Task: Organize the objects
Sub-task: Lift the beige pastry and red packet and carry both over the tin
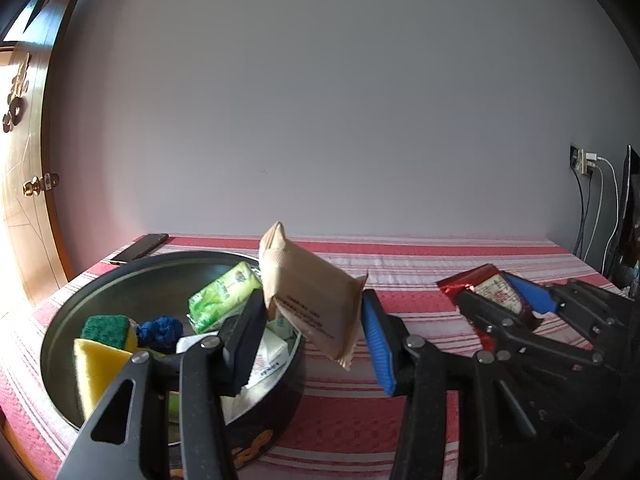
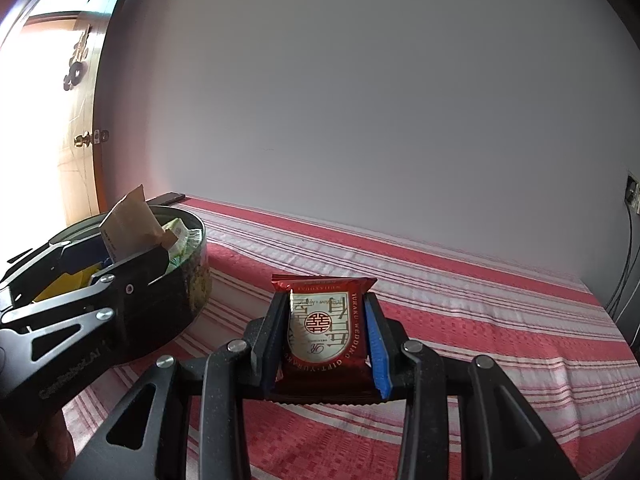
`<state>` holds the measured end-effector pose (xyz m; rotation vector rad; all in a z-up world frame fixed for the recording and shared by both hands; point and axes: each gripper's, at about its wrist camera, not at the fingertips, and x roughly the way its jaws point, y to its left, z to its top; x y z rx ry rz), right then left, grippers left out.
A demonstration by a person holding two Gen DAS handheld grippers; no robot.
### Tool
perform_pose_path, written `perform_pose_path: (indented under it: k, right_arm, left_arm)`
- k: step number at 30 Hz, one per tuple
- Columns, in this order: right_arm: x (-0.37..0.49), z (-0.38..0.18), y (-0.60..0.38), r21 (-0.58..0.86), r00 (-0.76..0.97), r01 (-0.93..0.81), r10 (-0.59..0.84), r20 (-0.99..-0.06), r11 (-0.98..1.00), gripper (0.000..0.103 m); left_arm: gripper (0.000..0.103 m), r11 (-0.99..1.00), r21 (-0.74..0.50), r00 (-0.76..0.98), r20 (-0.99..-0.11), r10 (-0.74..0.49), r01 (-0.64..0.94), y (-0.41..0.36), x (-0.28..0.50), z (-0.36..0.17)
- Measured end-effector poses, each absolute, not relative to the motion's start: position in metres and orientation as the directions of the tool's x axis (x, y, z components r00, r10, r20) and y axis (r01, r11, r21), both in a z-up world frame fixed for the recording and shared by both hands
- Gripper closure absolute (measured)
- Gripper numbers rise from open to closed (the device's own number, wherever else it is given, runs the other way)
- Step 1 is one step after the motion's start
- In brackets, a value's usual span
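Note:
My left gripper (image 1: 310,316) is shut on a tan paper packet (image 1: 312,294), held tilted above the right rim of a round black metal tin (image 1: 120,276). The tin holds a green tissue pack (image 1: 222,296), a yellow-green sponge (image 1: 104,344), a blue cloth (image 1: 160,332) and white packs. My right gripper (image 2: 326,340) is shut on a red wedding-gift snack packet (image 2: 326,332), held above the red striped tablecloth (image 2: 480,320), to the right of the tin (image 2: 192,276). The left gripper with the tan packet (image 2: 128,224) shows over the tin in the right wrist view.
A dark phone (image 1: 140,248) lies at the table's far left corner behind the tin. A wooden door (image 1: 24,160) stands at the left. A wall socket with cables (image 1: 588,164) and a dark object (image 1: 628,216) are at the far right.

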<state>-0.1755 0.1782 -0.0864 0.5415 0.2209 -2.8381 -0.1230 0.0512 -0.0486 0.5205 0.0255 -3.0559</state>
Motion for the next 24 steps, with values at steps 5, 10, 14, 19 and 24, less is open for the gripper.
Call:
perform_pose_path:
  k: [5, 10, 14, 19, 24]
  right_arm:
    - [-0.172, -0.076, 0.168, -0.111, -0.899, 0.299, -0.241, -0.365, -0.948, 0.063]
    - [-0.174, -0.061, 0.152, -0.127, -0.891, 0.347, -0.284, -0.354, -0.929, 0.063]
    - [-0.177, -0.048, 0.135, -0.133, -0.878, 0.394, -0.329, -0.347, -0.910, 0.063]
    - [-0.186, -0.036, 0.101, -0.127, -0.848, 0.457, -0.388, -0.361, -0.880, 0.063]
    - [-0.202, -0.038, 0.070, -0.116, -0.813, 0.510, -0.433, -0.388, -0.853, 0.063]
  left_arm:
    - [0.056, -0.998, -0.002, -0.950, -0.307, -0.060, 0.064, 0.037, -0.110, -0.035]
    - [0.056, -0.993, 0.011, -0.944, -0.310, -0.112, 0.114, 0.008, -0.103, -0.022]
    - [0.056, -0.986, 0.023, -0.932, -0.325, -0.161, 0.163, -0.016, -0.105, -0.018]
    - [0.056, -0.975, 0.026, -0.910, -0.356, -0.214, 0.220, -0.052, -0.113, -0.016]
    - [0.056, -0.966, 0.040, -0.886, -0.391, -0.250, 0.255, -0.083, -0.125, -0.013]
